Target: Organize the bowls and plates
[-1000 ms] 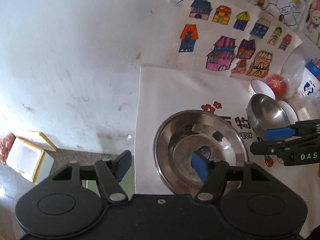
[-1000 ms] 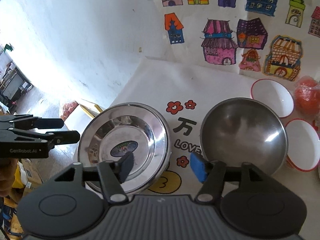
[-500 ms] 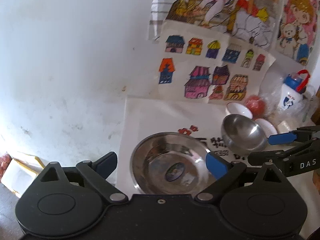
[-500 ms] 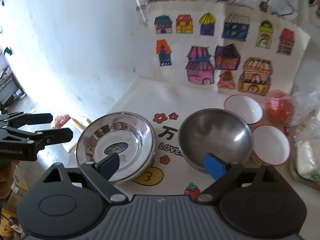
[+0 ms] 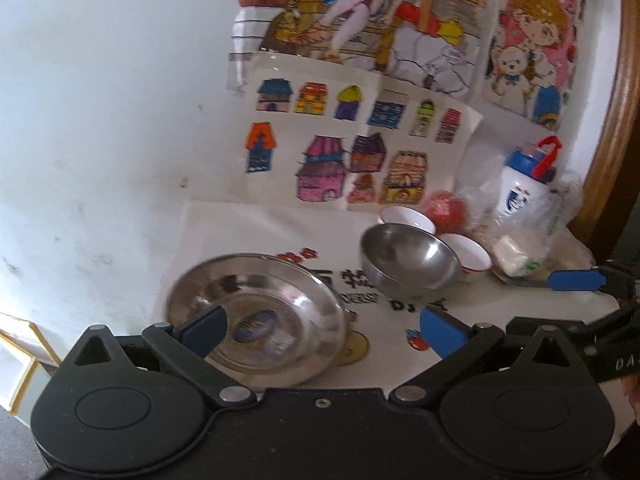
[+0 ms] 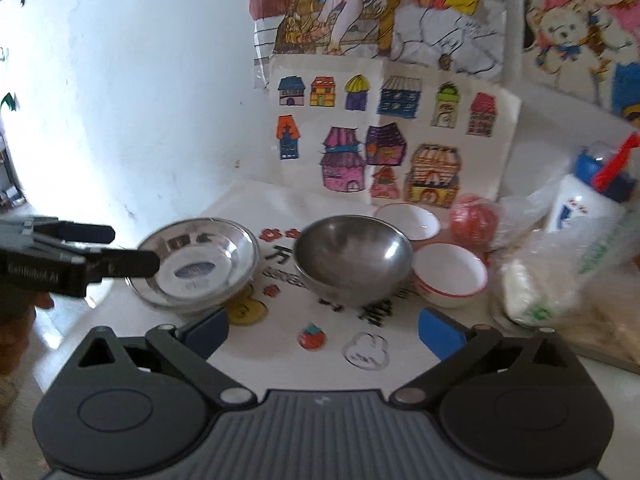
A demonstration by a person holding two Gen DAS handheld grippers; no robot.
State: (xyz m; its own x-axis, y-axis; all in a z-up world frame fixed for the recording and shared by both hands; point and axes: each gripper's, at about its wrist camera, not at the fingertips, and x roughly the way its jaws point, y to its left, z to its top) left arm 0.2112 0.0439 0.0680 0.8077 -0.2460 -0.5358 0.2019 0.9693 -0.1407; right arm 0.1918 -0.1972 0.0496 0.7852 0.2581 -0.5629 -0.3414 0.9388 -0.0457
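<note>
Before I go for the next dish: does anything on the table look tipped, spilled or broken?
Nothing stands out. The shallow steel plate, the deep steel bowl and the two white red-rimmed bowls all sit upright and apart on the printed white cloth; no spill or visible damage.

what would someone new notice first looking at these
Probably the two shiny steel dishes on the printed white mat: a shallow steel plate at the left edge and a deep steel bowl at the centre, with two red-rimmed white bowls just right of it. Behind them, a colourful drawing of little houses leans against the wall.
</note>
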